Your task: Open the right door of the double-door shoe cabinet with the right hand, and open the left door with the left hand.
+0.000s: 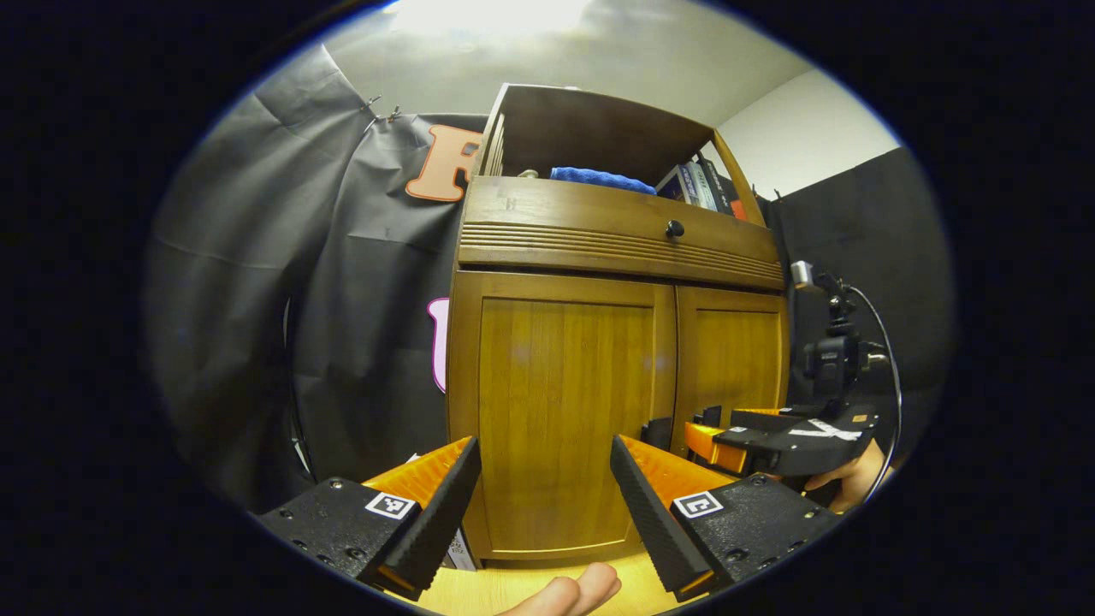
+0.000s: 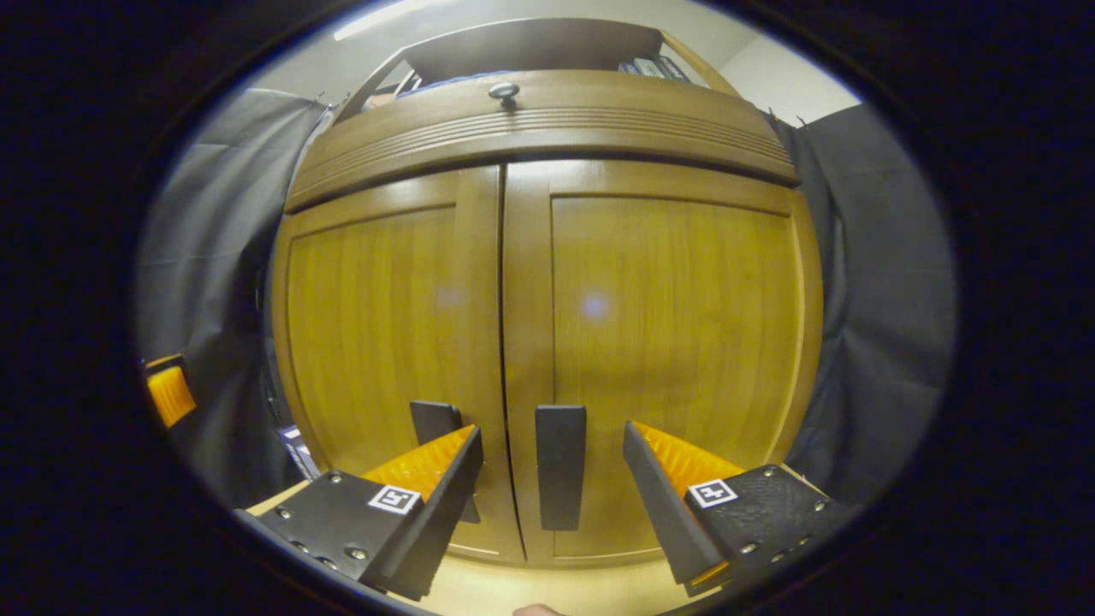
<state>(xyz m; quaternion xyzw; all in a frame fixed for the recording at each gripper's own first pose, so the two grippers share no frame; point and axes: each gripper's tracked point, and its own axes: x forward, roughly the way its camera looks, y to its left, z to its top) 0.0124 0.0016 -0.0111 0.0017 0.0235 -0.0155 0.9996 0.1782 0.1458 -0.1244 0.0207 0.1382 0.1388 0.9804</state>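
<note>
The wooden shoe cabinet has both doors closed. In the right gripper view, the right door point(image 2: 684, 299) carries a black vertical handle point(image 2: 560, 466) that stands between the spread fingers of my right gripper point(image 2: 552, 488), which is open and a little short of it. The left door point(image 2: 376, 316) has its own handle point(image 2: 435, 421), partly hidden by a finger. In the left gripper view, my left gripper point(image 1: 545, 505) is open in front of the left door point(image 1: 556, 419), well back from it. The right gripper point(image 1: 770, 436) is near the door seam, held by a hand point(image 1: 855, 479).
Above the doors runs a drawer with a dark knob point(image 1: 675, 228). An open shelf on top holds a blue cloth point(image 1: 599, 180) and books point(image 1: 697, 184). A small camera on a stand point(image 1: 834, 359) is right of the cabinet. Black cloth walls flank it. Light wood floor point(image 1: 513, 590) lies below.
</note>
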